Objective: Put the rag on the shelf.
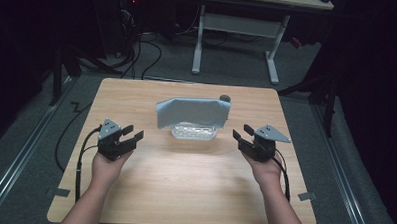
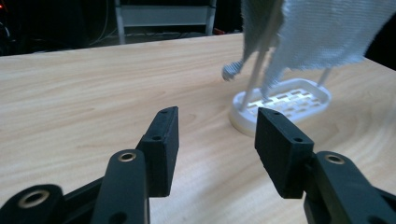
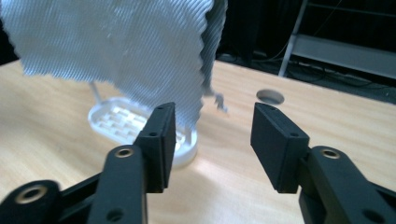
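Both tongs, left tongs (image 1: 133,133) and right tongs (image 1: 242,132), hover with jaws apart, gripping nothing. Between them, slightly ahead, a pale blue cloth (image 1: 191,113) drapes over a white rack (image 1: 194,132) on the tabletop (image 1: 183,191).

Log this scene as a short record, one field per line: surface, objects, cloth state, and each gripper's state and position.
surface: wooden table
objects: light blue cloth; white slotted rack
cloth state: draped over the rack's thin uprights, hanging above its base
left gripper: open, empty, left of the rack, apart from it
right gripper: open, empty, right of the rack, apart from it
table feature: round hole in the top beyond the rack
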Available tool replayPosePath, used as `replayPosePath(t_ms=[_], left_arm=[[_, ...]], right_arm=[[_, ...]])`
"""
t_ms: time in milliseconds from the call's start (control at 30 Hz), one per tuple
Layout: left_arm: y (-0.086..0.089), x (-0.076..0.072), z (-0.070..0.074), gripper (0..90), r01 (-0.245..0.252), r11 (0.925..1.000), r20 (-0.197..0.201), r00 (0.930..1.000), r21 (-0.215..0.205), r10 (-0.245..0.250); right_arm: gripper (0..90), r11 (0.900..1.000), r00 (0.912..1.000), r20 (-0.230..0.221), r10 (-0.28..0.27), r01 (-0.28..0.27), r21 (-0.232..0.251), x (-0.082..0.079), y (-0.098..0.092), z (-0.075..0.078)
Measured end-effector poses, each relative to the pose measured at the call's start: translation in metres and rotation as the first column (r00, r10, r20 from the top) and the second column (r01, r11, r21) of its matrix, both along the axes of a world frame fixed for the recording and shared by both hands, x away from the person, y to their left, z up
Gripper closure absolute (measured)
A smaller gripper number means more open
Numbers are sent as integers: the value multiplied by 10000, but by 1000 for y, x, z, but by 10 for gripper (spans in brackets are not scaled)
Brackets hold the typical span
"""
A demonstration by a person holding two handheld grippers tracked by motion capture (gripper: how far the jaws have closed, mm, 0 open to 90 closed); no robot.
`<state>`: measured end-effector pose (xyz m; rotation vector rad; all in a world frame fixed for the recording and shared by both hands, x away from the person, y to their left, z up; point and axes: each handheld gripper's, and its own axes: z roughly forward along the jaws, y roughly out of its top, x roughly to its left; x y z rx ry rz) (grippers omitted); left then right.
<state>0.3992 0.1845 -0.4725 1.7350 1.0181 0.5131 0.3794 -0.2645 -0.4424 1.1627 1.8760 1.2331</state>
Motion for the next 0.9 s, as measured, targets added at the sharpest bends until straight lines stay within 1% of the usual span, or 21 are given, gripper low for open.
replayPosePath(t_ms=[67,100,167,233,300,333,400,433,500,567,600,633,667,700,733,767,800,867,900], left_arm=[[1,-9,-1,496,101,9999,28,9999,-11,-101],[1,-14,-2,494,166,9999,15,9999,-45,-165],[1,-23,-3,488,272,9996,-41,9996,-50,-273],[2,-31,-5,485,362,9993,-17,9993,-57,-362],[3,-38,-7,481,409,9991,-13,9992,101,-409],[4,-40,-8,478,434,9989,-64,9990,160,-433],[6,-45,-10,467,522,9986,-247,9983,118,-519],[6,-48,-11,467,558,9984,-274,9981,125,-554],[5,-53,-13,463,632,9976,-401,9973,267,-621],[3,-59,-16,456,781,9963,-623,9952,370,-757],[0,-61,-18,448,884,9951,-784,9933,448,-848],[-3,-64,-21,448,1020,9932,-963,9907,568,-963],[-7,-68,-24,444,1233,9900,-1180,9864,684,-1147],[-10,-71,-26,440,1381,9875,-1291,9834,756,-1277],[-17,-78,-30,432,1720,9798,-1500,9763,1023,-1557],[-17,-78,-30,429,1720,9798,-1500,9763,1023,-1557],[-20,-82,-33,427,1828,9761,-1513,9747,1176,-1643],[-23,-88,-38,426,1988,9705,-1527,9722,1366,-1776],[-24,-90,-42,427,2118,9671,-1594,9690,1411,-1890]], right_arm=[[488,10000,9998,209,16,-16,23,-9,-1,-1],[480,10000,9999,161,16,-16,40,-14,-1,-1],[471,10000,9998,196,29,-29,3,-23,-2,-3],[463,10000,9997,231,62,-63,54,-31,-3,-5],[457,9999,9995,286,92,-94,52,-38,-4,-7],[454,10000,9997,241,81,-82,47,-41,-4,-8],[447,10000,9998,174,67,-68,26,-48,-5,-13],[447,10000,9998,174,67,-68,26,-48,-5,-13],[442,9999,9999,102,80,-79,-101,-52,-5,-17],[432,9998,9999,20,111,-111,-188,-56,-4,-20],[424,9995,9998,-144,139,-143,-274,-61,-3,-24],[424,9995,9998,-144,139,-143,-274,-61,-3,-24],[422,9992,9997,-235,107,-116,-374,-64,-2,-26],[421,9989,9995,-321,76,-91,-471,-67,0,-29],[418,9989,9987,-507,98,-121,-463,-72,2,-33],[418,9989,9987,-507,98,-121,-463,-72,2,-33],[413,9982,9973,-724,121,-162,-569,-78,4,-38],[411,9976,9969,-774,151,-202,-661,-80,5,-41],[409,9972,9964,-834,137,-197,-717,-83,6,-43]])
